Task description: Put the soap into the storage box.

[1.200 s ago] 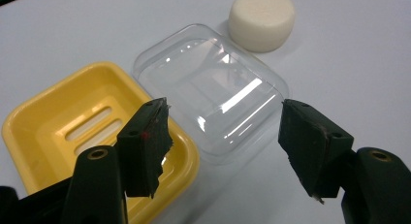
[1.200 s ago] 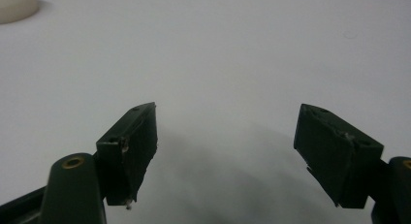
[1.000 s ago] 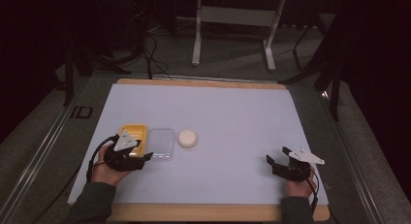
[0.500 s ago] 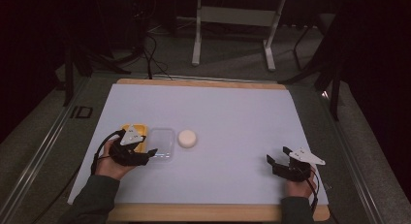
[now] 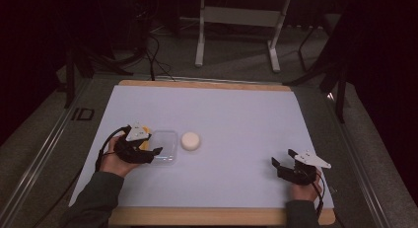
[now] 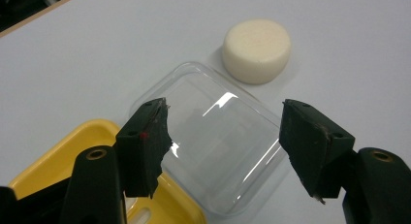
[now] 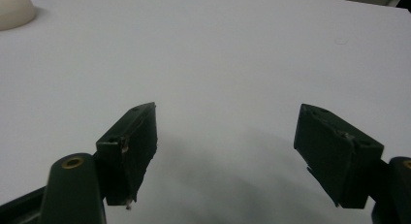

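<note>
Item: clear plastic lid, lying flat on the white table cover, one edge overlapping the yellow tray; white round puck just beyond it.

Left gripper: jaws spread, having just been opening; lid lies below and between them, unpinched.

Right gripper: jaws spread over bare cover, well apart from the items.

Risks, judged: thin lid may slide or flex out of a pinch; a low approach could nudge the tray or puck.

Markings: none readable on the items.
</note>
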A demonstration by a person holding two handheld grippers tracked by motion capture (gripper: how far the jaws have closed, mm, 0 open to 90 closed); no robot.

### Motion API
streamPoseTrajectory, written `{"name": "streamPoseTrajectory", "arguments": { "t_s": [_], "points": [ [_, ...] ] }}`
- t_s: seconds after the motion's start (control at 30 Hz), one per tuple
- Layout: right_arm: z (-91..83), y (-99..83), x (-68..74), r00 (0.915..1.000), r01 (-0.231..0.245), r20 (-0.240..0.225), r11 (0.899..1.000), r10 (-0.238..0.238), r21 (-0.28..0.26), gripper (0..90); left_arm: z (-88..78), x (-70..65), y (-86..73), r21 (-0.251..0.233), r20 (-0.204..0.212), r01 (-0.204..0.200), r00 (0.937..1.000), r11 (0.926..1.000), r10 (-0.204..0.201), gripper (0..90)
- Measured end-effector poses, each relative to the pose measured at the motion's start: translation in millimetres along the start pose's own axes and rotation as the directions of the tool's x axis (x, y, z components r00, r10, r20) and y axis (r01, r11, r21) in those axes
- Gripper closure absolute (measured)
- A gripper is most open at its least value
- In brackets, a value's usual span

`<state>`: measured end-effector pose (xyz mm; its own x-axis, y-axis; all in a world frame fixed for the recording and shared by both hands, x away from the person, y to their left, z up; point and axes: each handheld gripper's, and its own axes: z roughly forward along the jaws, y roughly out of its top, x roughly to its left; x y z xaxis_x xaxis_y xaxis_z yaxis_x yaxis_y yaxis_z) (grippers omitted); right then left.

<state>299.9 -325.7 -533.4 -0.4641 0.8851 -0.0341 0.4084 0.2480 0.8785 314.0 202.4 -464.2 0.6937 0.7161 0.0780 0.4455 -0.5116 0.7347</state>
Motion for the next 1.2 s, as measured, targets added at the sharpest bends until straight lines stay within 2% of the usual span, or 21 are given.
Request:
{"name": "streamPoseTrajectory", "arguments": {
  "t_s": [0.2,0.4,0.67,1.2],
  "points": [
    [0.0,0.0,-0.1,1.0,-0.001,0.0,1.0,0.001,0.0,23.0,4.0,1.1,4.6,0.009,0.011,-0.01,0.9999,0.9999,0.009,34.4],
    [0.0,0.0,0.1,1.0,0.001,0.0,1.0,-0.001,0.001,23.0,7.3,3.0,9.4,0.009,0.039,-0.018,0.9991,0.9998,0.018,33.6],
    [0.1,0.0,0.1,1.0,0.0,0.001,1.0,0.0,0.001,22.9,10.3,5.2,16.0,0.026,0.046,-0.032,0.9985,0.9992,0.03,33.4],
    [0.0,0.0,0.0,1.0,0.001,0.0,1.0,-0.001,0.0,22.6,19.3,9.6,32.2,0.053,0.086,-0.059,0.9948,0.9968,0.055,30.7]
  ]
}}
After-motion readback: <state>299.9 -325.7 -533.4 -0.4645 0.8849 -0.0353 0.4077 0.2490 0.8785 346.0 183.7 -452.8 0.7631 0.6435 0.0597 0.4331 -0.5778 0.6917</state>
